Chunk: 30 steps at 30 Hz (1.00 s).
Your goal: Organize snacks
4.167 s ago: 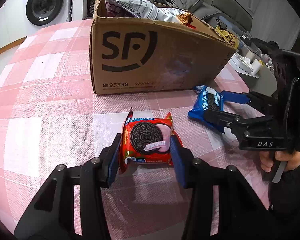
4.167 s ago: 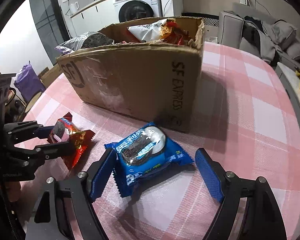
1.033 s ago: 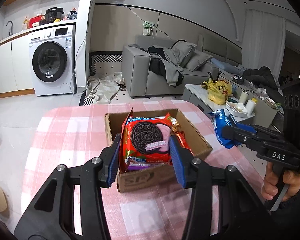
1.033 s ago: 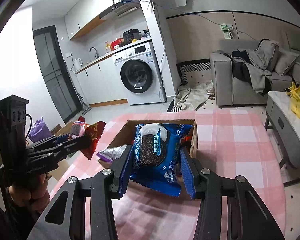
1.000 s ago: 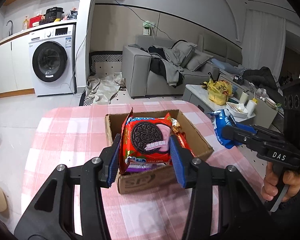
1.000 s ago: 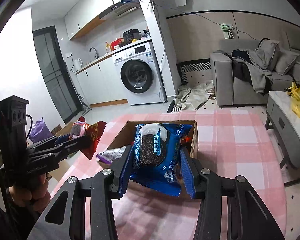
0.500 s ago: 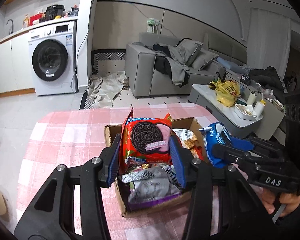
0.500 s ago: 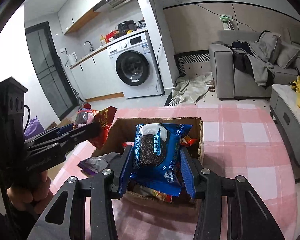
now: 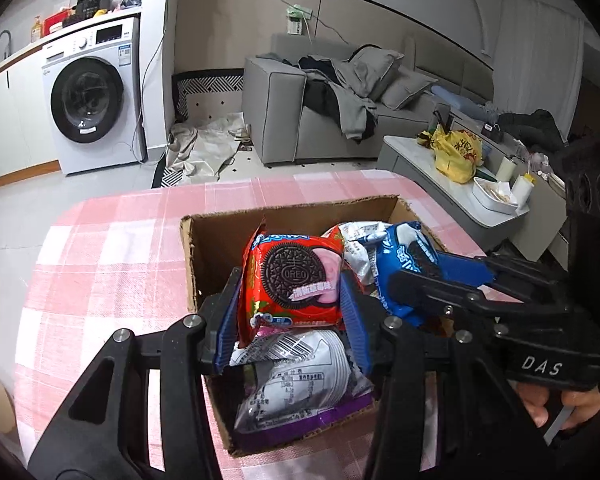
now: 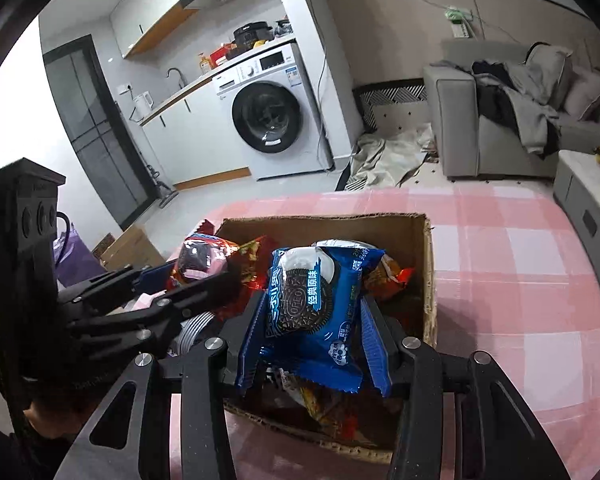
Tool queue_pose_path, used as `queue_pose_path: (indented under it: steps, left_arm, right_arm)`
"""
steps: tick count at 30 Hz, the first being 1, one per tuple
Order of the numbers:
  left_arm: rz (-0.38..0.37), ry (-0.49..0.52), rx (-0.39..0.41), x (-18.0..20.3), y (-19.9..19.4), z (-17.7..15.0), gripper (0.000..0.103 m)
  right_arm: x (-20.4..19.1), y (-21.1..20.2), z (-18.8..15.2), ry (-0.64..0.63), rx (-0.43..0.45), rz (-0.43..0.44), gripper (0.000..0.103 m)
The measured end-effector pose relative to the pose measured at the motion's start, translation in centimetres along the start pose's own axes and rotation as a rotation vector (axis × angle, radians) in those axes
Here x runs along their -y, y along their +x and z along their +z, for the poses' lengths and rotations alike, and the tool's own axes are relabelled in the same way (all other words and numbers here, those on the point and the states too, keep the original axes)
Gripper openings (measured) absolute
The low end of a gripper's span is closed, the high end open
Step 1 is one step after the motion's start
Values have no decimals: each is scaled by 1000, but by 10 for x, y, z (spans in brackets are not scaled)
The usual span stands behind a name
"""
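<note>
Red and blue cookie packets hung over the open brown cardboard box [image 9: 204, 248].
Left tongs [image 9: 290, 312] pinched the red foil Oreo packet [image 9: 292, 280], right tongs [image 10: 312, 340] the blue foil Oreo packet [image 10: 312, 300]; releasing both looked next.

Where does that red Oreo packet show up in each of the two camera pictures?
Left wrist view: the red Oreo packet sits in the centre, clamped by the left gripper above the cardboard box.
Right wrist view: it is left of centre, seen sideways in that gripper.
Shared landmark: the washing machine.
</note>
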<state>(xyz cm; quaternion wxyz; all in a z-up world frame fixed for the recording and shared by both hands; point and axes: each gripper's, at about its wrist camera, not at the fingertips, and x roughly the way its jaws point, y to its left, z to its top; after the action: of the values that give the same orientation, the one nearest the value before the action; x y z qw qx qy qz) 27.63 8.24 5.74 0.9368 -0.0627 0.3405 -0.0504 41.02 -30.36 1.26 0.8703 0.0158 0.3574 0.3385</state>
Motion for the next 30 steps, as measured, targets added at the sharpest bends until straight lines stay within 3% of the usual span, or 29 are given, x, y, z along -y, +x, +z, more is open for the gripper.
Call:
queue_pose_path:
  steps: [8, 11, 12, 14, 16, 19, 22, 30]
  left_arm:
    - [3, -13, -33, 8, 31, -7, 43]
    - [9, -5, -40, 10, 30, -8, 44]
    - [17, -4, -37, 10, 27, -10, 47]
    - [25, 1, -26, 12, 19, -12, 58]
    - [25, -1, -1, 14, 7, -14, 82]
    - [31, 28, 22, 17, -15, -18, 89]
    - [58, 32, 46, 21, -35, -25, 102]
    - [85, 1, 158, 18, -95, -58, 102]
  right_arm:
    - [1, 7, 0, -25, -15, -2, 46]
    - [0, 1, -2, -28, 0, 16, 54]
    - [-1, -3, -2, -31, 12, 21, 58]
    - [-4, -17, -2, -63, 70, 9, 79]
    - [-5, -25, -3, -70, 93, 11, 88]
    - [-4, -38, -4, -52, 97, 38, 102]
    - [-5, -52, -9, -76, 122, 57, 102]
    - [-18, -83, -40, -115, 161, 81, 103]
